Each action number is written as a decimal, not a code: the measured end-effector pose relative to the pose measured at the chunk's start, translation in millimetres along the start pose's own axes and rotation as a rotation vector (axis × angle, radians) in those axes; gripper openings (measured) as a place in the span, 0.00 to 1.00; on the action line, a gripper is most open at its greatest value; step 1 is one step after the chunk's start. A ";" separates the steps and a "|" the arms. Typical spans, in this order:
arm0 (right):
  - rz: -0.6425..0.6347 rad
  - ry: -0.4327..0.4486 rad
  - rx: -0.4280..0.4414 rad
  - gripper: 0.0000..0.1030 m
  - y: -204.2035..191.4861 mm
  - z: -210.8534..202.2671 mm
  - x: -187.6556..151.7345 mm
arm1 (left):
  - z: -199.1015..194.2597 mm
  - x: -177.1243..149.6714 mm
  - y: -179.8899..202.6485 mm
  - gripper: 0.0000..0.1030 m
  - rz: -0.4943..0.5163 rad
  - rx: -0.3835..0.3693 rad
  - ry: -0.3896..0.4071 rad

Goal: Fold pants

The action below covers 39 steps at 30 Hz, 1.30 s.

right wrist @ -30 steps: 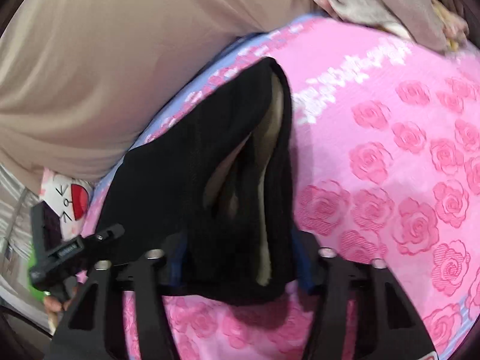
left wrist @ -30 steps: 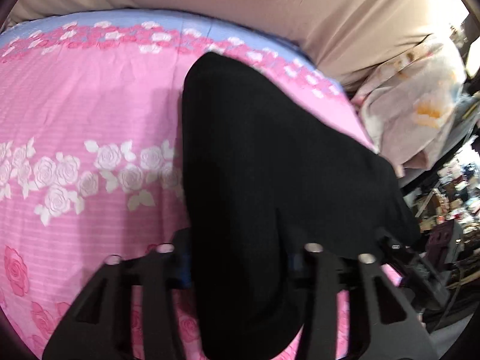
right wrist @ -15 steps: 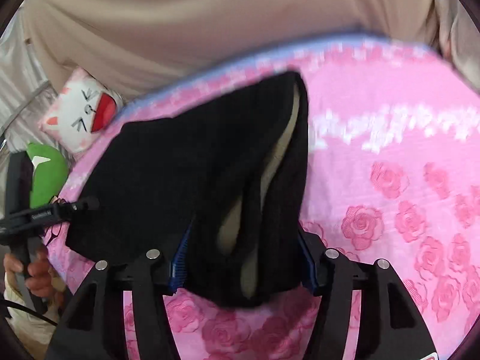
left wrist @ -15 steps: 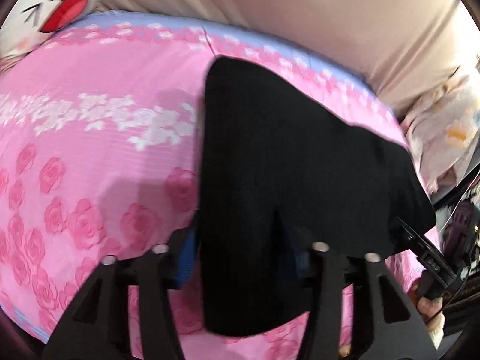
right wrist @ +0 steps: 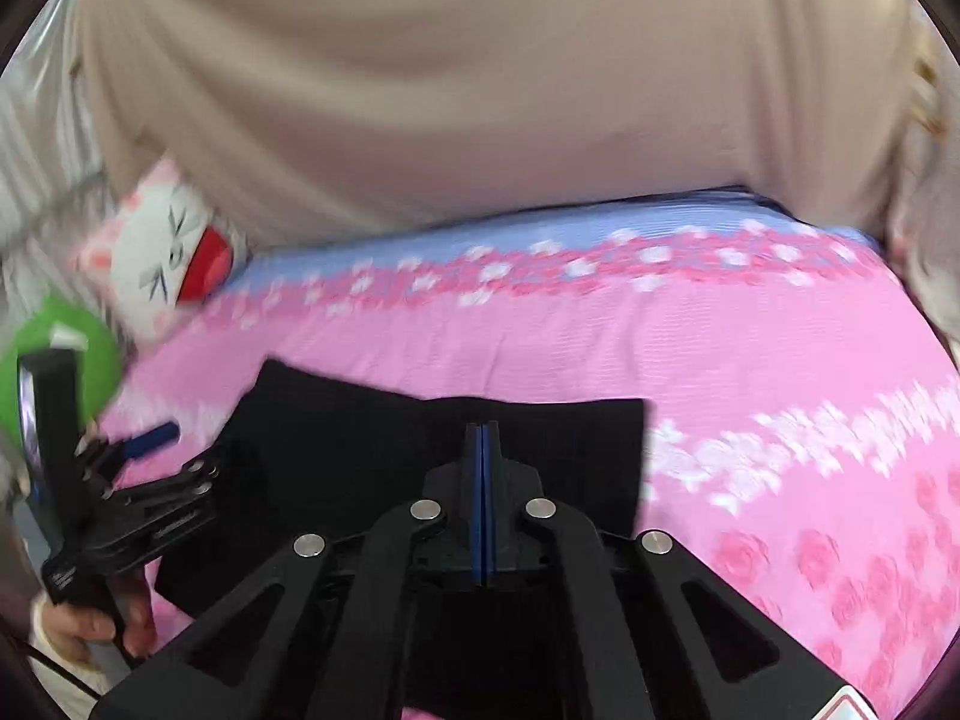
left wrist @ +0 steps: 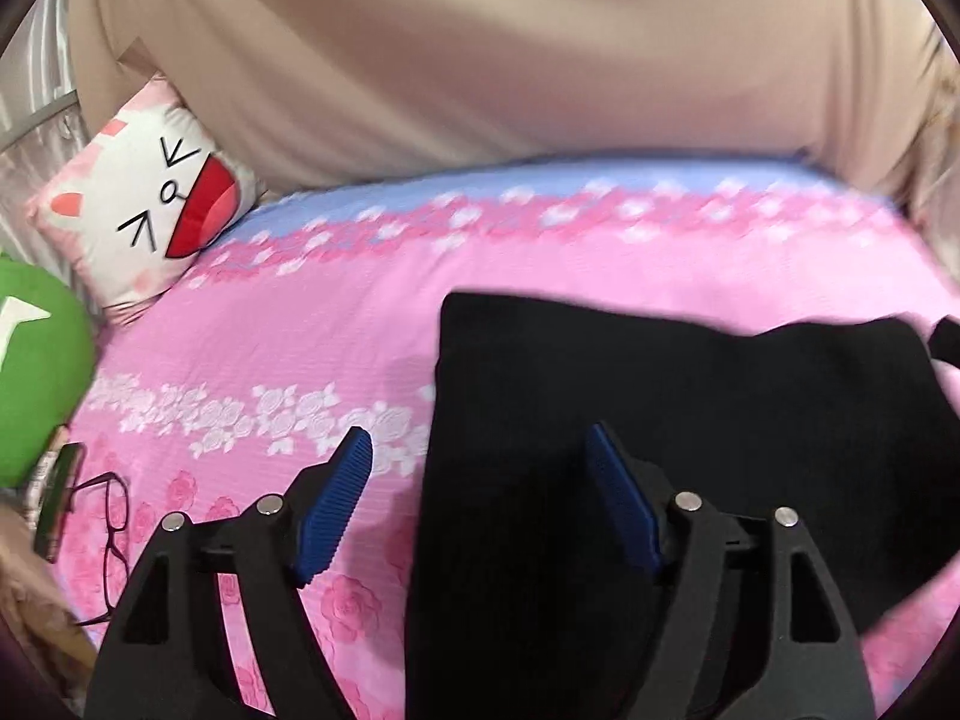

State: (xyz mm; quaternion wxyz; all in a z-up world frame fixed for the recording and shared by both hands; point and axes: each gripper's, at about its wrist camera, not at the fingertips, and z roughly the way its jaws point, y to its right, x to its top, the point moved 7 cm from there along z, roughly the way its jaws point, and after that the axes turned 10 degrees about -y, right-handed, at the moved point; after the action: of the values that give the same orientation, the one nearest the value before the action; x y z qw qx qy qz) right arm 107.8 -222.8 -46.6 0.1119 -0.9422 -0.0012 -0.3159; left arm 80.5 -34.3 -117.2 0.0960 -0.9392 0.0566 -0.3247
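Observation:
The black pants lie folded flat on the pink rose bedspread. My left gripper is open above the pants' left edge, its blue pads apart and empty. In the right wrist view the pants lie just beyond my right gripper, whose blue pads are pressed together with nothing between them. The left gripper also shows in the right wrist view, held in a hand at the pants' left side.
A white cat-face pillow and a green cushion sit at the bed's left end. Glasses and a phone lie at the left edge. A beige curtain hangs behind the bed.
Both grippers have let go of the pants, which now lie flat on the bed. The left gripper has opened wide; the right has closed empty. Both views swung toward the curtain.

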 end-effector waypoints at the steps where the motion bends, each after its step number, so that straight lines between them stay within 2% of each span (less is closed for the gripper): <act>1: -0.020 -0.036 -0.035 0.00 -2.2 17.6 -3.3 | 13.1 -1.8 -1.3 0.73 -0.008 0.007 -0.036; 3: 0.028 -0.121 -0.113 0.00 28.7 52.0 -12.5 | 23.2 -1.9 -5.7 0.83 -0.033 -0.008 -0.048; 4: 0.080 -0.121 -0.114 0.00 42.2 55.7 -15.2 | 22.6 -3.9 -8.7 0.83 -0.039 -0.014 -0.051; 5: 0.149 -0.094 -0.086 0.00 51.3 45.0 -15.9 | 21.3 -2.7 -8.9 0.83 -0.035 -0.011 -0.052; 6: 0.163 -0.068 -0.074 0.00 50.6 32.8 -16.9 | 19.8 -2.4 -9.0 0.83 -0.031 -0.006 -0.049; 9: 0.091 -0.001 -0.023 0.00 21.7 0.8 -23.0 | 12.7 -2.2 -8.2 0.82 -0.027 0.000 -0.042; 11: 0.010 -0.054 -0.074 0.00 13.7 8.4 -40.6 | 8.2 -2.8 -7.8 0.82 -0.027 -0.004 -0.037; 12: 0.001 -0.089 -0.110 0.00 18.9 18.5 -49.4 | 5.0 -4.0 -7.4 0.82 -0.029 -0.005 -0.034; 13: 0.026 -0.099 -0.109 0.00 26.2 21.5 -57.7 | 4.2 -5.0 -7.7 0.82 -0.030 -0.008 -0.035; 15: 0.051 -0.064 -0.092 0.00 24.8 2.8 -60.6 | 0.8 -7.6 -7.3 0.82 -0.026 -0.003 -0.035; 17: 0.003 0.003 -0.093 0.01 10.3 -24.2 -61.7 | -2.2 -10.7 -9.0 0.82 -0.025 0.009 -0.037; 19: -0.043 -0.002 -0.112 0.01 4.9 -31.0 -69.4 | -4.4 -13.7 -10.7 0.82 -0.034 0.006 -0.039; 20: -0.064 -0.040 -0.159 0.00 10.2 -22.0 -79.3 | -6.0 -15.9 -11.3 0.82 -0.035 0.006 -0.041; 21: -0.063 -0.078 -0.188 0.00 19.4 -11.5 -89.2 | -7.0 -16.8 -11.6 0.82 -0.037 0.005 -0.042; 22: -0.047 -0.092 -0.175 0.00 23.6 -8.6 -94.5 | -9.1 -18.5 -12.2 0.82 -0.040 0.004 -0.041; 24: 0.000 -0.059 -0.123 0.00 23.7 -26.9 -97.9 | -13.8 -21.6 -13.9 0.82 -0.040 0.011 -0.037; 26: -0.016 -0.010 -0.129 0.00 20.0 -44.3 -96.6 | -19.2 -25.4 -15.8 0.82 -0.041 0.017 -0.033; 30: 0.005 -0.074 -0.124 0.00 35.2 -23.1 -112.3 | -27.8 -35.5 -21.0 0.82 -0.056 -0.005 -0.035; 33: 0.043 -0.042 -0.096 0.00 35.1 -41.2 -112.1 | -33.0 -46.6 -32.7 0.83 -0.069 -0.040 -0.044; 36: 0.011 -0.016 -0.151 0.09 36.8 -57.2 -115.4 | -35.0 -65.3 -57.3 0.83 -0.103 -0.069 -0.071; 38: -0.012 -0.025 -0.192 0.24 41.8 -57.8 -125.5 | -36.5 -76.4 -66.4 0.83 -0.114 -0.087 -0.087; 39: -0.020 -0.035 -0.200 0.26 43.7 -55.9 -130.8 | -38.3 -82.0 -68.3 0.83 -0.113 -0.098 -0.093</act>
State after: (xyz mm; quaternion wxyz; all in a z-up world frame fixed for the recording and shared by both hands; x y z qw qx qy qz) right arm -27.0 -268.2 -90.3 0.0142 -0.9540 0.0190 -0.2988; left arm -4.5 40.6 -121.9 0.0338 -0.9586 0.0148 -0.2825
